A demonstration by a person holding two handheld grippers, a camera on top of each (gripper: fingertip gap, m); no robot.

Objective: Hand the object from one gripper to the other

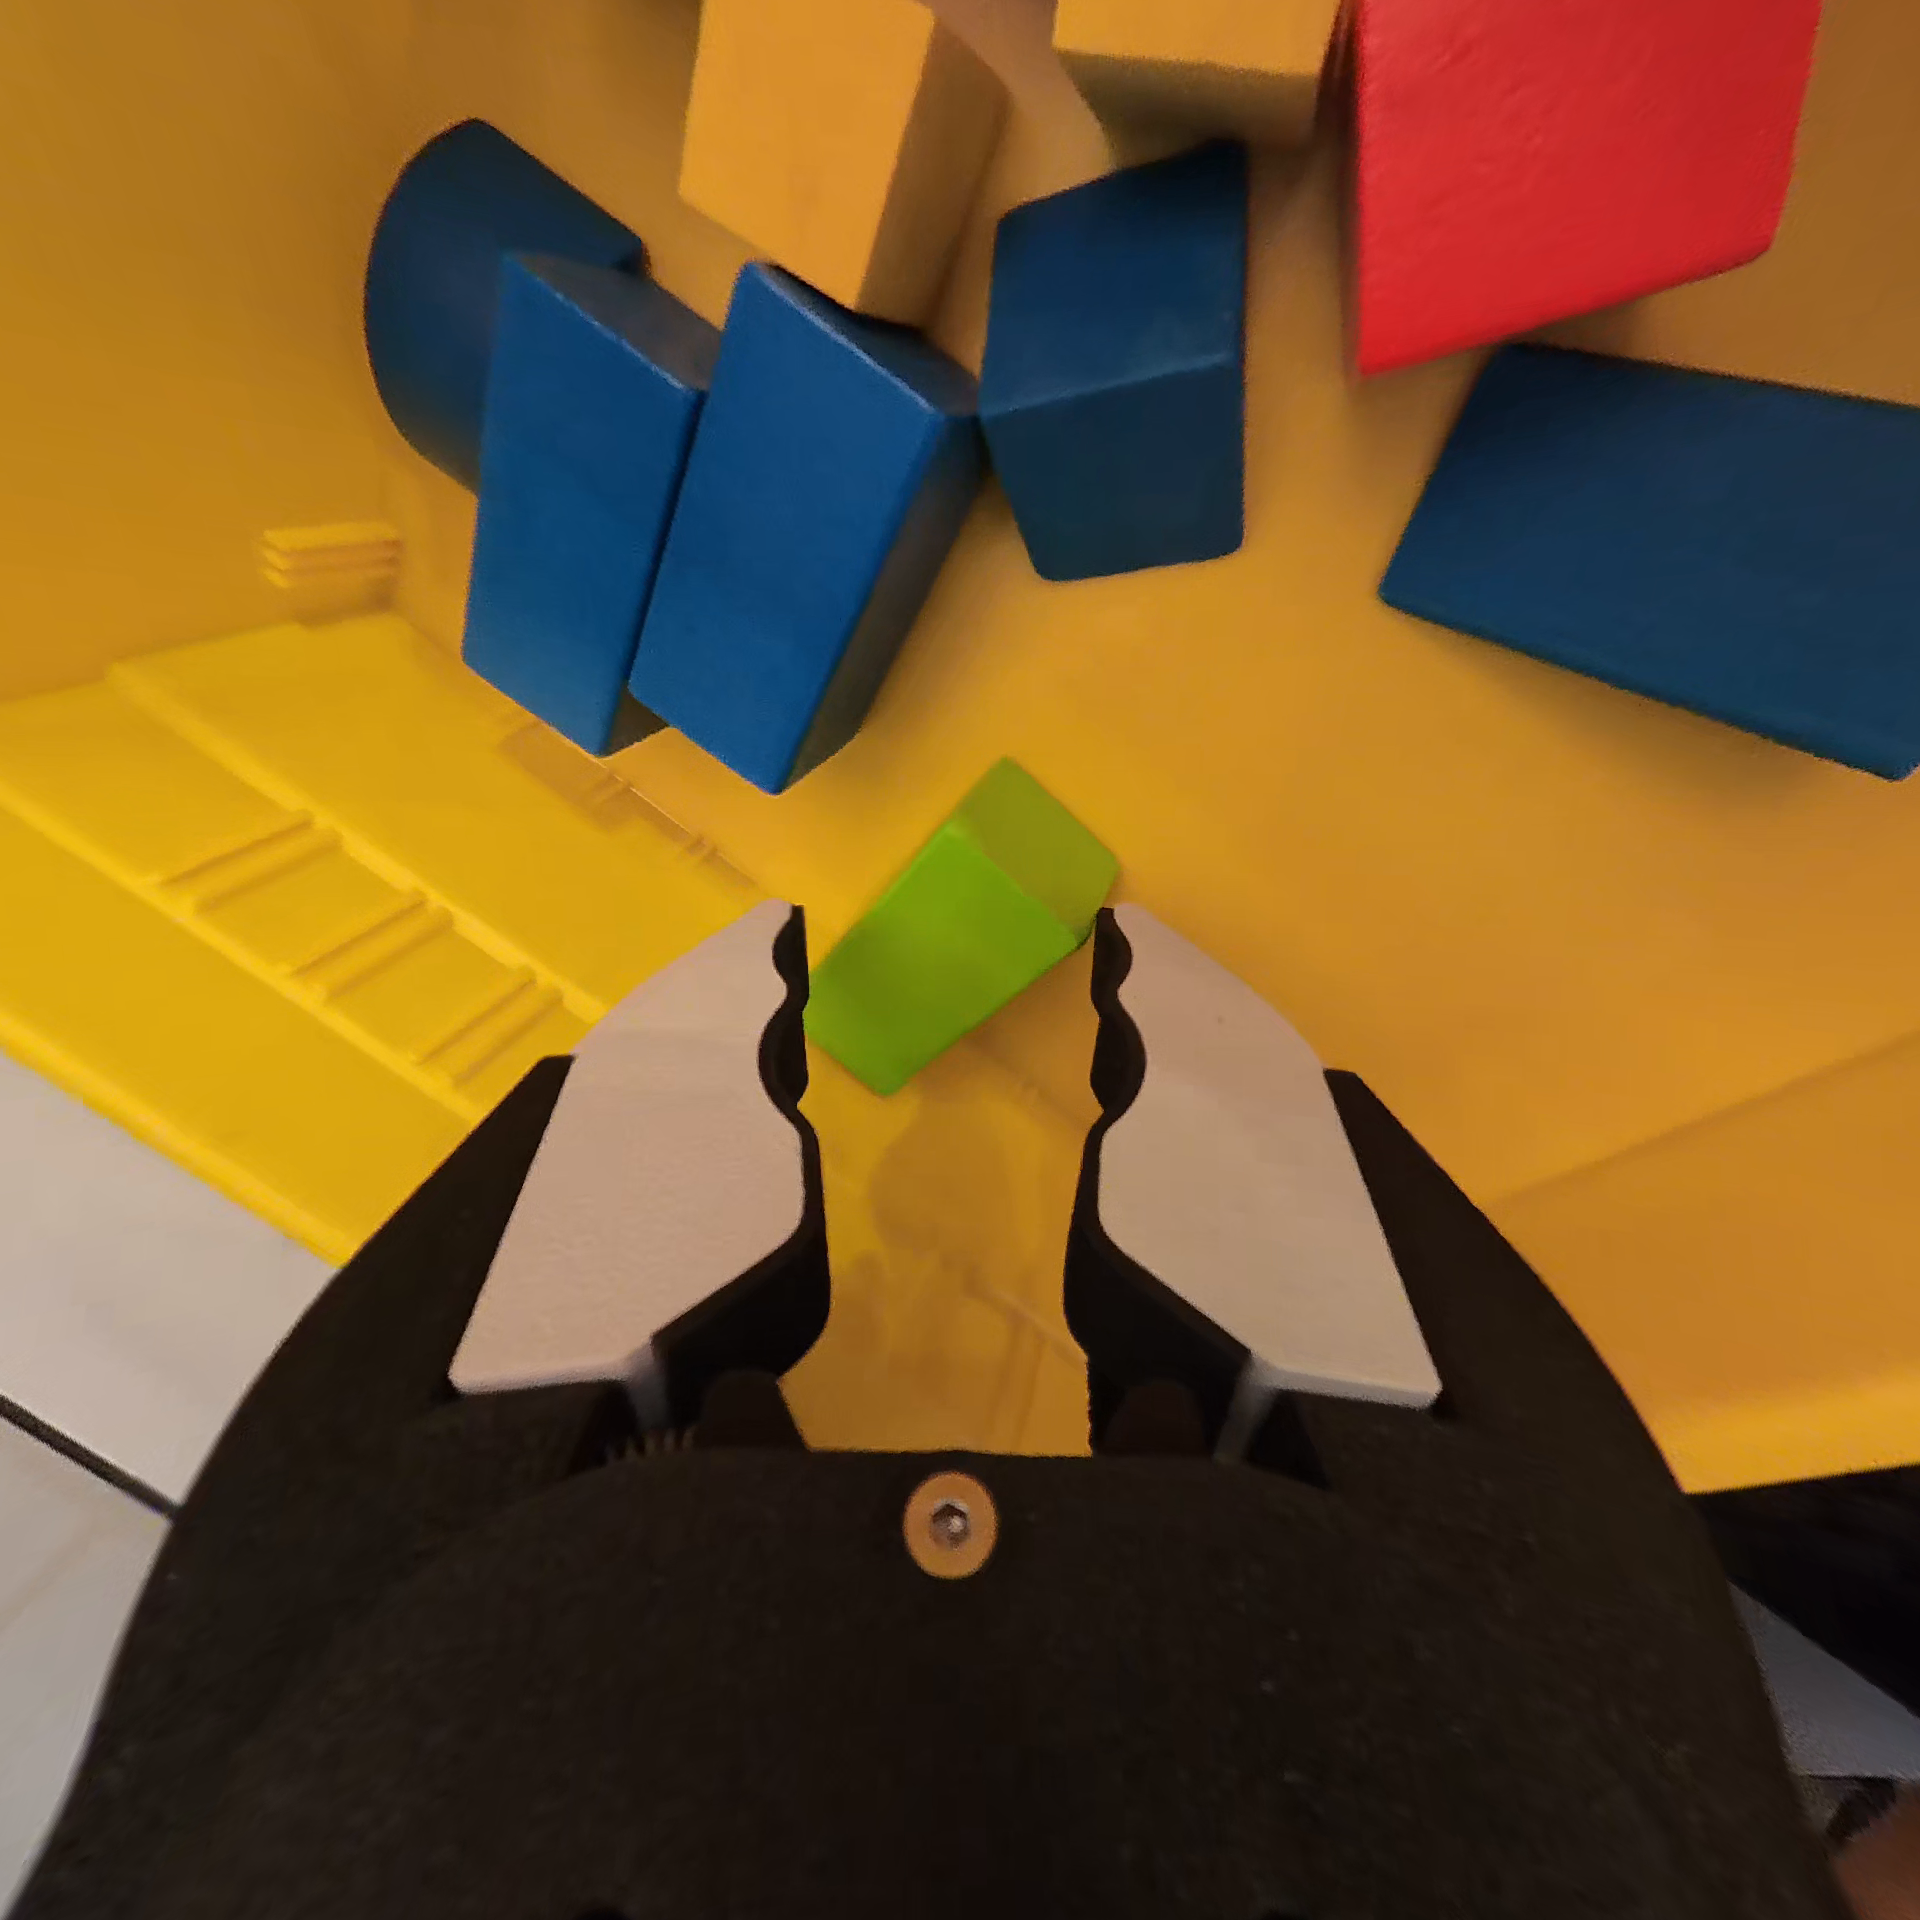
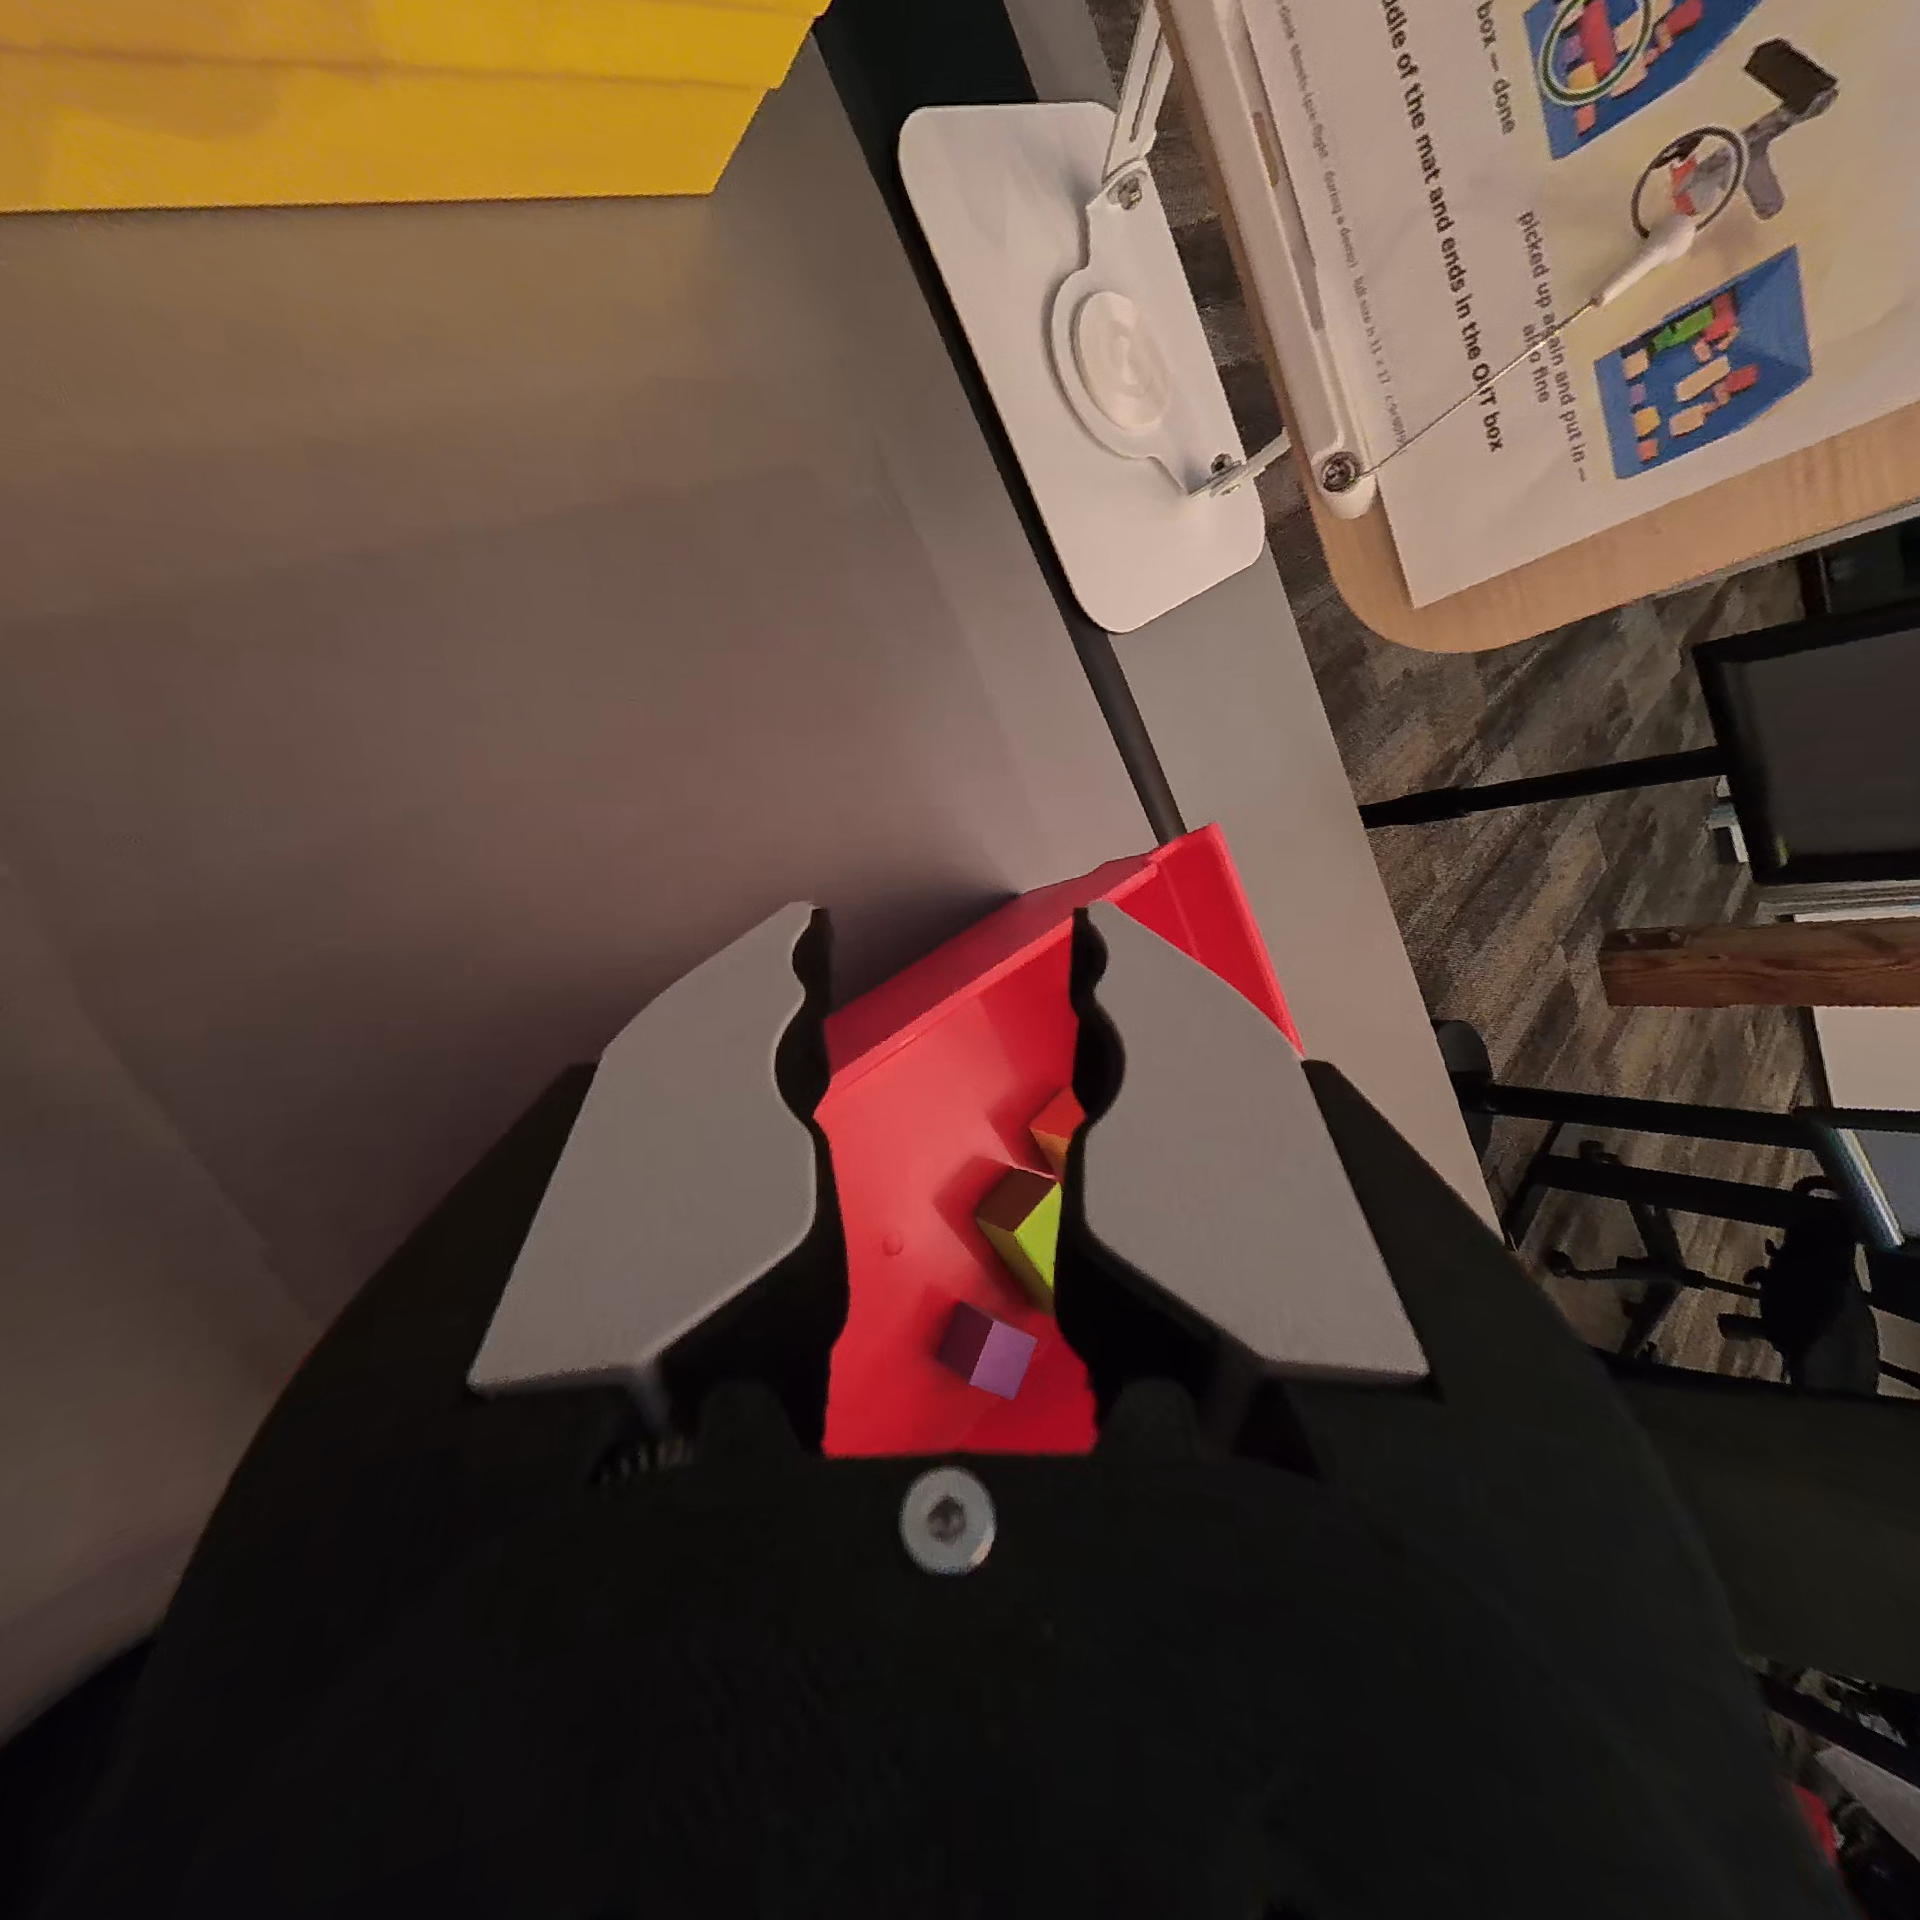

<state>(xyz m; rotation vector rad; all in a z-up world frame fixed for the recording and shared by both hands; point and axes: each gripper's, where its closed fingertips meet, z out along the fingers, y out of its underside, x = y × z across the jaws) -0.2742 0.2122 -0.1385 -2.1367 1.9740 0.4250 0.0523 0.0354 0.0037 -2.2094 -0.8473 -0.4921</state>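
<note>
Left gripper hangs spread over the green block on the floor of the yellow bin, its fingertips flanking the block without pinching it. To grip well, I would lower squarely, centre the block between the pads, and stay clear of the blue blocks beyond. Right gripper waits spread and empty above the red bin.
</note>
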